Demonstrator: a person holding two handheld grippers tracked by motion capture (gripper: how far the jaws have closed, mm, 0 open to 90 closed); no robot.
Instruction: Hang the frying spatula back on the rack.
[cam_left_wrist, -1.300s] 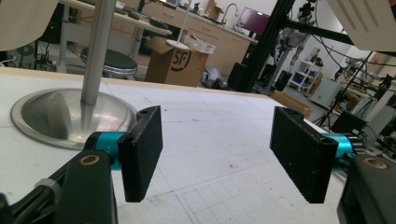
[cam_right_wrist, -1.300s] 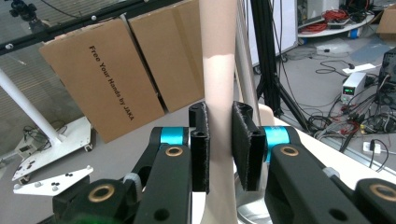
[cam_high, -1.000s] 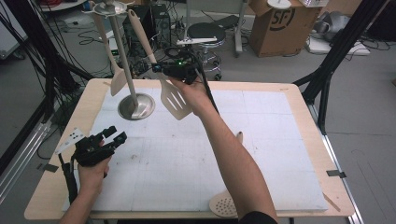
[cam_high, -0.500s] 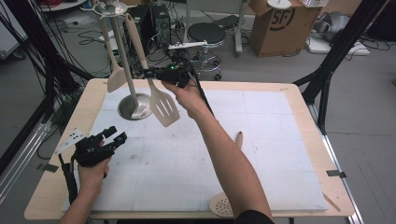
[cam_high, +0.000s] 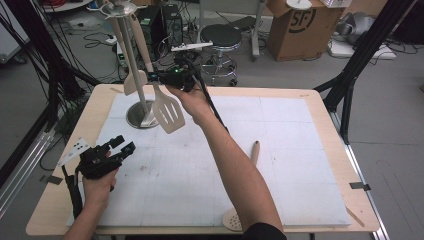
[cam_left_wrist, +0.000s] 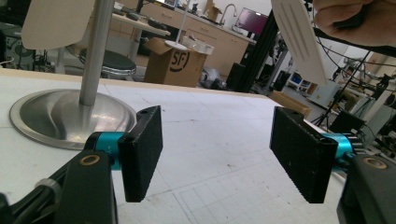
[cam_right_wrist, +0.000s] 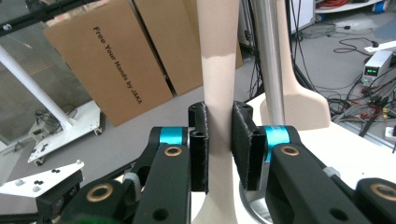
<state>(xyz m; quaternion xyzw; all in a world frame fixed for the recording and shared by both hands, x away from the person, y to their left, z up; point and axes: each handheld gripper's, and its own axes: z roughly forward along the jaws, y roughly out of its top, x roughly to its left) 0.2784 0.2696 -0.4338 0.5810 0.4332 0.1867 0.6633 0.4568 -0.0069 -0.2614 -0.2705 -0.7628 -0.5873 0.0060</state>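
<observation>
Over the white tabletop (cam_high: 300, 150), the right gripper (cam_right_wrist: 219, 140) clamps a pale slotted wooden spatula (cam_high: 167, 112) that could knock the steel utensil stand (cam_high: 141, 117), while the left gripper (cam_left_wrist: 215, 154) rests open.

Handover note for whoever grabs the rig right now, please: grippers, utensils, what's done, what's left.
Right gripper: shut on the handle of the slotted spatula, held up beside the rack pole; its top end seems to be at the rack's head, but I cannot tell whether it is hooked on.
Left gripper: open, holding nothing, low over the mat near the rack base.
Done: a plain spatula hangs on the rack.
Left, likely: settle the slotted spatula on the rack, then deal with the slotted spoon lying at the table's near edge.
</observation>
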